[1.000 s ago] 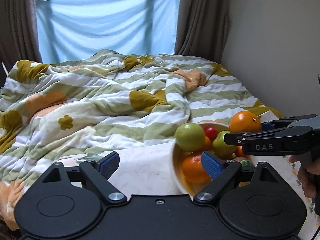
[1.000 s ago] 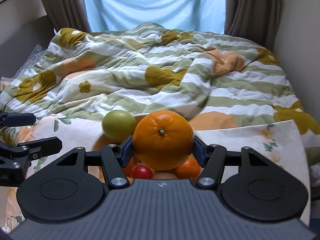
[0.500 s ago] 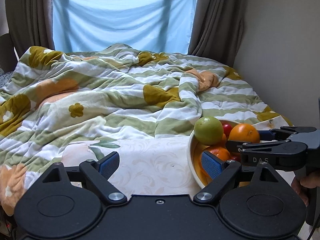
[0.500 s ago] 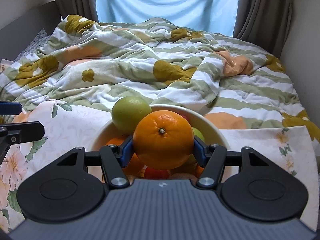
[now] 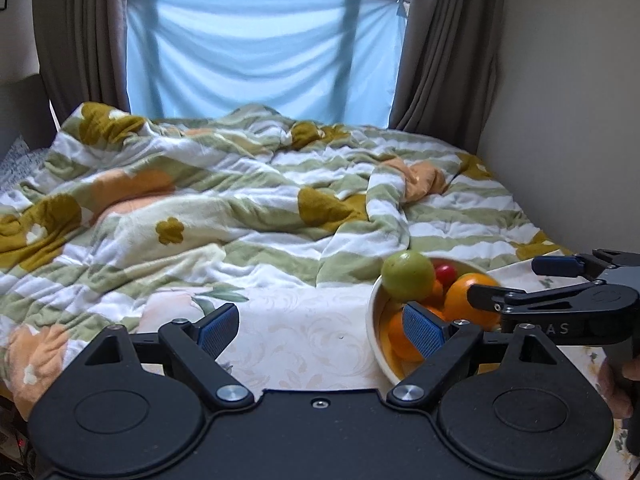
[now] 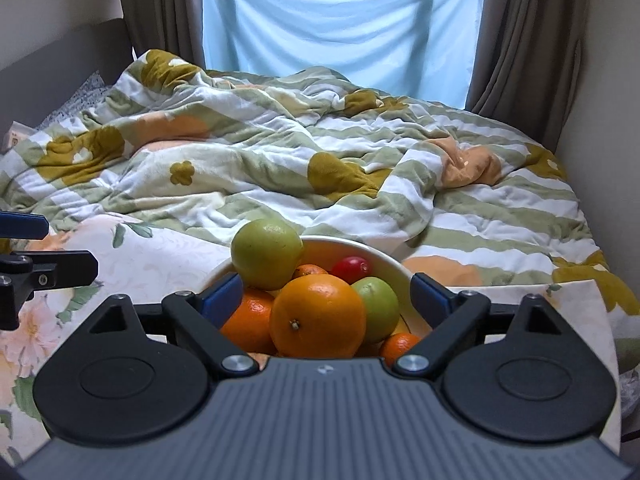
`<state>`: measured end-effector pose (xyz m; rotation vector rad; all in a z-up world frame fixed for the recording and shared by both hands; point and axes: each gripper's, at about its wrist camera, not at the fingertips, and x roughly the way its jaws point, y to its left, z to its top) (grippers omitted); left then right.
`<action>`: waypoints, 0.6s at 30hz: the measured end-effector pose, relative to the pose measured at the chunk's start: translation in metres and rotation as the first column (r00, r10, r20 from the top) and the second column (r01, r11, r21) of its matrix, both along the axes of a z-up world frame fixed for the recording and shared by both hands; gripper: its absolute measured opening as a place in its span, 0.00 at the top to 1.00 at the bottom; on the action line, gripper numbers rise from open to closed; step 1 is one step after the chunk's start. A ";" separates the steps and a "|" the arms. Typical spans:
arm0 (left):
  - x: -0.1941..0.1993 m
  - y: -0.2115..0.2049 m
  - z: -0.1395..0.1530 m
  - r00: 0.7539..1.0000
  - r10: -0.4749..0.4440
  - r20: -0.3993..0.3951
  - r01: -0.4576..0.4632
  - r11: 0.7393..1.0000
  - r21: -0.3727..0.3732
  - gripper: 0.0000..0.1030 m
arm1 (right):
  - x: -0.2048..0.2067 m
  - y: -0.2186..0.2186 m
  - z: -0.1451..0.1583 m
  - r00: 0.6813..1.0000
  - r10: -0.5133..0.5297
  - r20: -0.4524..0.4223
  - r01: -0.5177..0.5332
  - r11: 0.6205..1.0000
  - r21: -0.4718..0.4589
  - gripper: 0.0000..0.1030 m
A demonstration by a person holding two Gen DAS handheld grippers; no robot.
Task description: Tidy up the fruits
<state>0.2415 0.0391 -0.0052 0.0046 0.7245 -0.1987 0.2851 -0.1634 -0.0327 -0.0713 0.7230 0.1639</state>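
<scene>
Both wrist cameras are looking forward along their fingers, across the bed (image 5: 248,208) toward the far window (image 5: 260,52). The left wrist view is sitting left of the fruit bowl (image 5: 374,320), keeping it near and at right. The right wrist view is sitting directly over the bowl (image 6: 384,256), very close, looking down into it. Both views are sharing the bowl, the rumpled blanket (image 6: 280,160), the curtains (image 6: 516,40) and the window; each is also catching the other gripper at its edge.

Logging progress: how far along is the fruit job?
Looks nearly done: the large orange sits on the pile in the bowl. The right gripper is open around it, gripping nothing. The left gripper is open and empty. No loose fruit visible on the bed.
</scene>
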 end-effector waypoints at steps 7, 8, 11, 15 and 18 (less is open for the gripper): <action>-0.047 -0.014 0.040 0.996 0.030 0.087 -0.030 1.000 -0.002 0.11 | -0.039 -0.015 0.048 1.000 0.018 -0.020 -0.017 1.000 0.021 0.00; -0.055 -0.017 0.046 0.995 0.035 0.094 -0.035 0.999 0.001 0.11 | -0.047 -0.017 0.055 1.000 0.015 -0.010 -0.014 1.000 0.020 0.00; -0.081 -0.026 0.060 0.991 0.042 0.125 -0.045 0.999 0.018 0.11 | -0.073 -0.027 0.077 1.000 0.003 0.014 -0.003 0.999 0.034 0.00; -0.112 -0.033 0.072 0.988 0.074 0.137 -0.078 0.997 0.022 0.11 | -0.113 -0.038 0.099 0.999 -0.022 0.046 0.020 0.999 0.043 0.00; -0.135 -0.035 0.075 0.985 0.104 0.137 -0.107 0.994 0.018 0.11 | -0.139 -0.044 0.109 0.998 -0.037 0.051 0.034 0.998 0.053 0.00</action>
